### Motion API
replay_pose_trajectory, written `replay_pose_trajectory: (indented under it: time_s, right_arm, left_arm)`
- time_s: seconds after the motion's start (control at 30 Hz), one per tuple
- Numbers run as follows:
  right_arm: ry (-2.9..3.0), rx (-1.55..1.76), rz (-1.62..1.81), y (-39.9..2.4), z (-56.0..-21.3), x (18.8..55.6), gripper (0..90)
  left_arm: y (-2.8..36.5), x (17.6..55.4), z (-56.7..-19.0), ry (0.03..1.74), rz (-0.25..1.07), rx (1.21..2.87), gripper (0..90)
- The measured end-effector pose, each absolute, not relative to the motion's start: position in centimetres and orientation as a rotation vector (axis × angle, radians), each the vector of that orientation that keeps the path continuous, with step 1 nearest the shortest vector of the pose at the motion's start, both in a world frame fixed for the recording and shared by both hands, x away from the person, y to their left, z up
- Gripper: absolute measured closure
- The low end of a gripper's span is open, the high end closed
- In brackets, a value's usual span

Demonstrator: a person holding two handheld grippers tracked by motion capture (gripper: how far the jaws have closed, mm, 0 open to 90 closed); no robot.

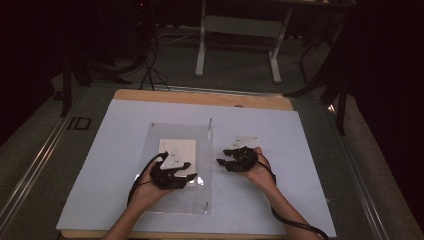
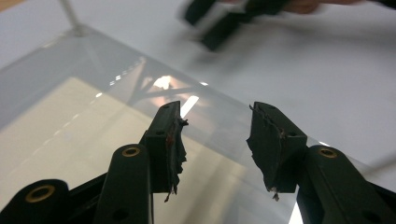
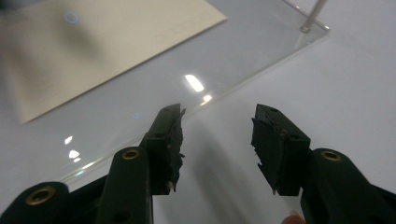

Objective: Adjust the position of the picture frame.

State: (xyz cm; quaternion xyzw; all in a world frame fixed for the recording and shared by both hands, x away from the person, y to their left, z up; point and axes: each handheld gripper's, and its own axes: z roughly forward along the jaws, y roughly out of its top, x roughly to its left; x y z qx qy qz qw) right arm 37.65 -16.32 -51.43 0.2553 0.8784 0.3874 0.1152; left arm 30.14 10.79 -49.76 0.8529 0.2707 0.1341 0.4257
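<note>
clear plate lies flat over the paper sheet; left gripper and right gripper both apart, empty; placement looks done, any further step unclear

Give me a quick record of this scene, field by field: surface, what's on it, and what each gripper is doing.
surface: white board on a wooden table
item: clear sheet, cream card under or inside it
posts: thin metal pin at the sheet's far corner
left gripper: open, over the sheet, empty
right gripper: open, beside the sheet's edge, empty
</note>
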Motion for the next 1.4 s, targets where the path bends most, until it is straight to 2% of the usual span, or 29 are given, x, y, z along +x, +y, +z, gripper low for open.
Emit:
replay_pose_trajectory:
  time_s: [0.6, 0.7, 0.73, 0.83, 0.87, 0.93, 1.1, 1.4]
  right_arm:
    - [2.651, 0.63, 1.216, -17.5, -51.6, 31.2, 52.9]
    - [2.654, 0.669, 1.226, -17.6, -52.1, 30.6, 45.2]
    - [2.654, 0.669, 1.226, -17.6, -52.1, 30.6, 45.2]
    - [2.616, 0.721, 1.265, -18.0, -52.1, 30.3, 30.9]
    - [2.616, 0.721, 1.265, -18.0, -52.1, 30.3, 30.9]
    - [2.597, 0.739, 1.271, -18.1, -52.1, 30.1, 23.6]
    - [2.602, 0.752, 1.283, -17.9, -52.1, 29.6, 12.2]
    - [2.617, 0.719, 1.222, -16.8, -52.5, 28.4, 9.1]
  left_arm:
    - [9.6, 37.7, -49.0, 0.79, 0.364, 2.153, 53.2]
    - [9.3, 38.8, -49.3, 0.816, 0.345, 2.153, 53.2]
    - [9.3, 38.8, -49.3, 0.816, 0.345, 2.153, 53.2]
    - [9.0, 39.2, -49.7, 0.823, 0.339, 2.15, 53.5]
    - [9.0, 39.2, -49.7, 0.823, 0.339, 2.15, 53.6]
    - [8.9, 39.3, -49.9, 0.831, 0.343, 2.153, 53.6]
    - [9.0, 39.9, -50.1, 0.849, 0.354, 2.15, 53.9]
    - [8.9, 40.7, -49.6, 0.858, 0.387, 2.147, 54.3]
